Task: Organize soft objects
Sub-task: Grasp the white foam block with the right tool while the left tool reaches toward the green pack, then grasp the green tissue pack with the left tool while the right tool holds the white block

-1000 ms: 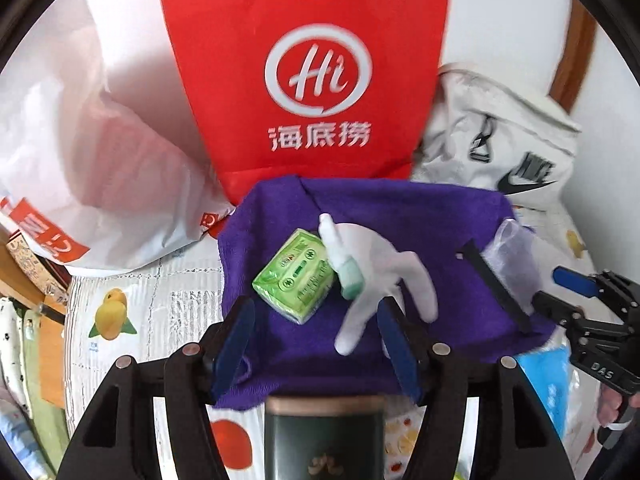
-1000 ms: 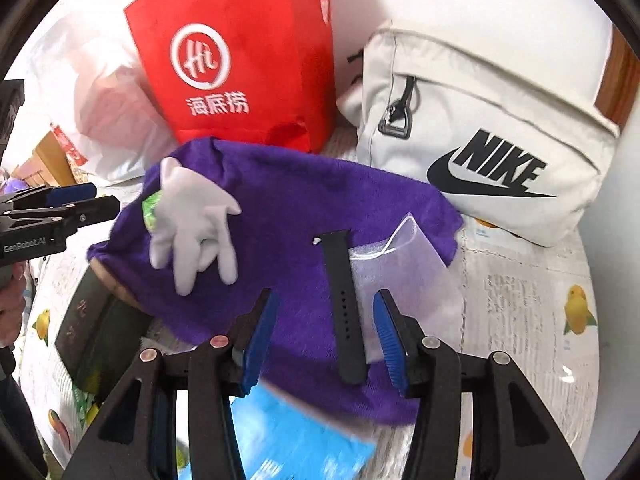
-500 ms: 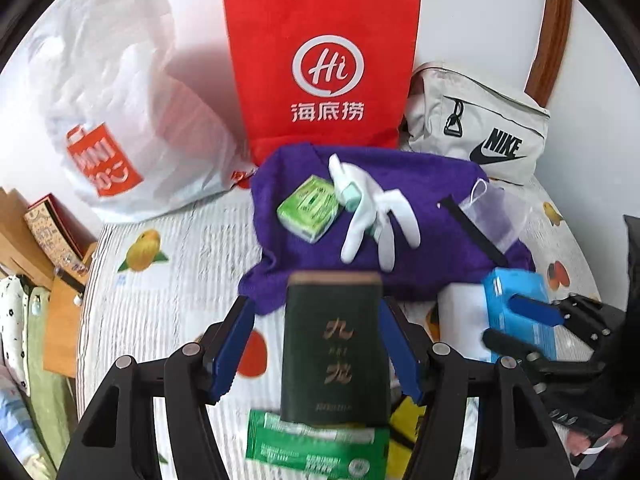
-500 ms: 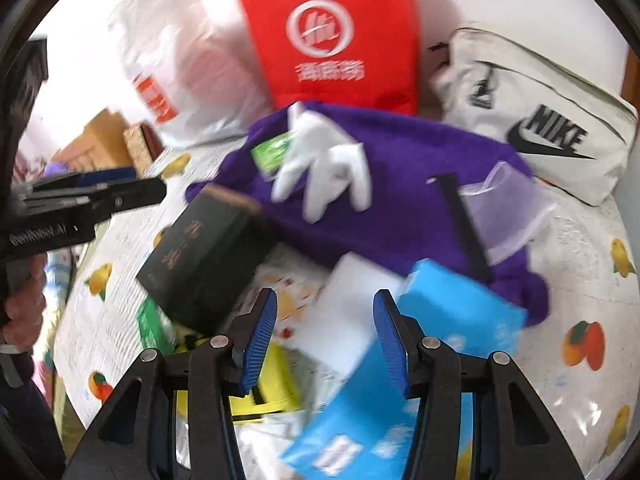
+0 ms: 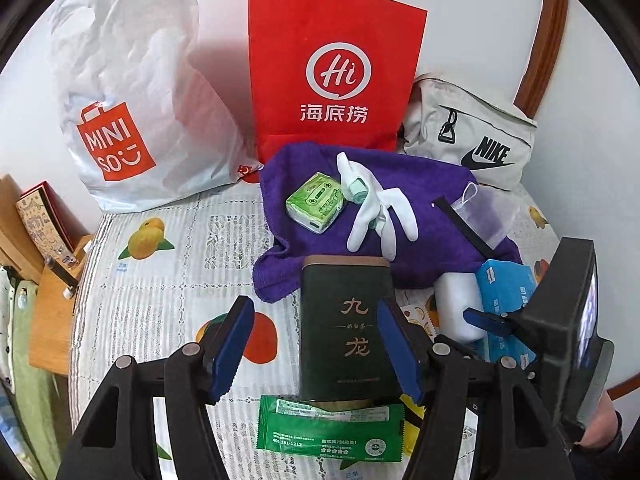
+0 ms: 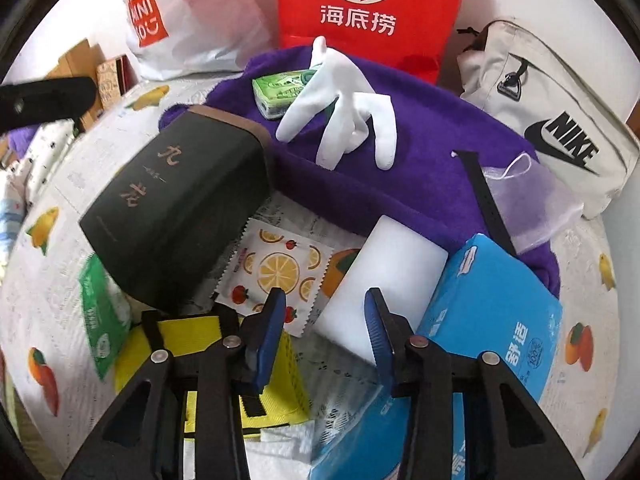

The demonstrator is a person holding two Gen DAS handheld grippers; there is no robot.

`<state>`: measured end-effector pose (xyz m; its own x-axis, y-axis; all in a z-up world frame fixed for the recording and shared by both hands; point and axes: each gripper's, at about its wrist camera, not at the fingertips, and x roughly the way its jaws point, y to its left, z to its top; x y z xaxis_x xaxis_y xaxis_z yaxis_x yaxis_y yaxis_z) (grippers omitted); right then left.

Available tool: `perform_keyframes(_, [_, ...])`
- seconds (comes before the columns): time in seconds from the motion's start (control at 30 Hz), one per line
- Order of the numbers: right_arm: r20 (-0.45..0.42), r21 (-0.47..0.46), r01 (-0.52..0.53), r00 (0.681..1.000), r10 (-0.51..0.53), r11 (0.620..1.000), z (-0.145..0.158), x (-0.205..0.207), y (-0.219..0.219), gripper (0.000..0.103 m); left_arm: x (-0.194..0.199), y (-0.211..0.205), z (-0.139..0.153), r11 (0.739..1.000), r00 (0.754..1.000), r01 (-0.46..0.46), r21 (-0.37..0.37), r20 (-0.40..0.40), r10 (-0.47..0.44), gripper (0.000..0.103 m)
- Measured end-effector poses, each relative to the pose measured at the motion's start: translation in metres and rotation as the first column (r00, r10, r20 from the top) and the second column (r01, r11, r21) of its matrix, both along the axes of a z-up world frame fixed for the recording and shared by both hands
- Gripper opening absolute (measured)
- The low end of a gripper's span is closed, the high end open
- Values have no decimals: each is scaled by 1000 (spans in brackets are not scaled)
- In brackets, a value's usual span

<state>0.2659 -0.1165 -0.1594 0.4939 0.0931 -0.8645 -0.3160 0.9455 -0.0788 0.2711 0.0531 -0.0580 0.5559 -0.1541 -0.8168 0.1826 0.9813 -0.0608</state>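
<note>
A purple towel [image 5: 420, 200] [image 6: 400, 168] lies at the back with a white glove [image 5: 380, 208] [image 6: 344, 96], a green tissue pack [image 5: 316, 202] [image 6: 280, 88], a black strap [image 6: 484, 196] and a sheer pouch [image 6: 532, 200] on it. My left gripper [image 5: 316, 348] is open above a dark green tin [image 5: 346, 328] [image 6: 176, 208], not touching it. My right gripper [image 6: 324, 320] has its jaws closing. Just ahead of them lie a white sponge block [image 6: 384, 280] and a fruit-print sachet [image 6: 276, 272], with nothing pressed between the pads. A blue tissue pack [image 6: 492, 312] lies to the right.
A red paper bag [image 5: 336, 72], a white plastic bag [image 5: 132, 100] and a grey Nike bag [image 5: 472, 140] stand along the back wall. A green wipe sachet [image 5: 328, 428] and a yellow item [image 6: 208, 360] lie near the front. The fruit-print tablecloth [image 5: 160, 280] is bare at the left.
Both grippers have pulled back from the purple towel toward the near side. The tin, sponge and blue pack have come into view. The right jaws have narrowed.
</note>
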Motion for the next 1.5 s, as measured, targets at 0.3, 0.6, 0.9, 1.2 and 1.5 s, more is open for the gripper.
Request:
perform_keyframes(0.3, [33, 26, 3, 999, -3, 1000, 7, -2, -15, 14, -2, 12, -2, 999, 1000, -22, -25, -4, 21, 62])
perform_keyframes(0.6, [75, 102, 18, 997, -26, 995, 33, -17, -21, 5, -19, 18, -2, 999, 999, -34, -23, -8, 34, 62])
perform_keyframes(0.9, [88, 146, -10, 996, -3, 989, 49, -44, -21, 3, -42, 21, -4, 999, 999, -45, -26, -18, 45, 62])
perform_keyframes(1.2, [114, 200, -36, 993, 13, 979, 66, -75, -18, 3, -59, 26, -14, 998, 998, -59, -38, -38, 57, 62])
perform_keyframes(1.5, [158, 208, -4, 987, -29, 978, 79, -91, -38, 3, -78, 12, -60, 996, 994, 0, -87, -113, -10, 73])
